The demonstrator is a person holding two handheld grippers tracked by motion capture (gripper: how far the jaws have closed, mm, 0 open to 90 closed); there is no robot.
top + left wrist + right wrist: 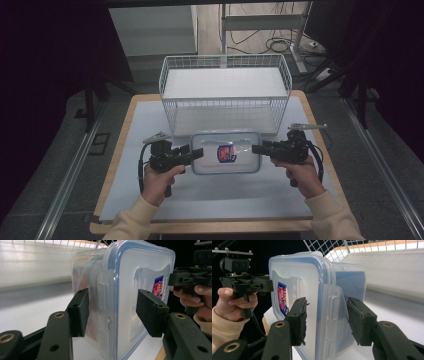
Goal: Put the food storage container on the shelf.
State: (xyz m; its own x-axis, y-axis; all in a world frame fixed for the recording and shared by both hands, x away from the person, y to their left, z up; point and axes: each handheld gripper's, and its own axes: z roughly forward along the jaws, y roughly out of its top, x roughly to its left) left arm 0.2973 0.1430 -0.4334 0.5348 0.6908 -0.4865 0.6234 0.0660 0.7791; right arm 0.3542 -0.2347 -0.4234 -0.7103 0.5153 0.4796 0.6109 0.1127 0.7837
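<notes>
A clear plastic container (pixel 226 152) with a blue-rimmed lid and a red-and-blue sticker hangs between my two grippers, in front of the wire basket. My left gripper (pixel 196 153) is shut on its left end, and in the left gripper view (pixel 112 312) the pads clamp the lid and the wall around the side latch of the container (pixel 130 285). My right gripper (pixel 258 148) is shut on the right end. In the right gripper view (pixel 327 320) its pads press on either side of that end's latch on the container (pixel 312 290).
A white wire basket (pixel 225 56) stands behind the container on the white mat (pixel 140 125), with a white liner in its bottom. The mat lies on a wood-edged table (pixel 120 125). Cables and a desk frame lie on the floor beyond.
</notes>
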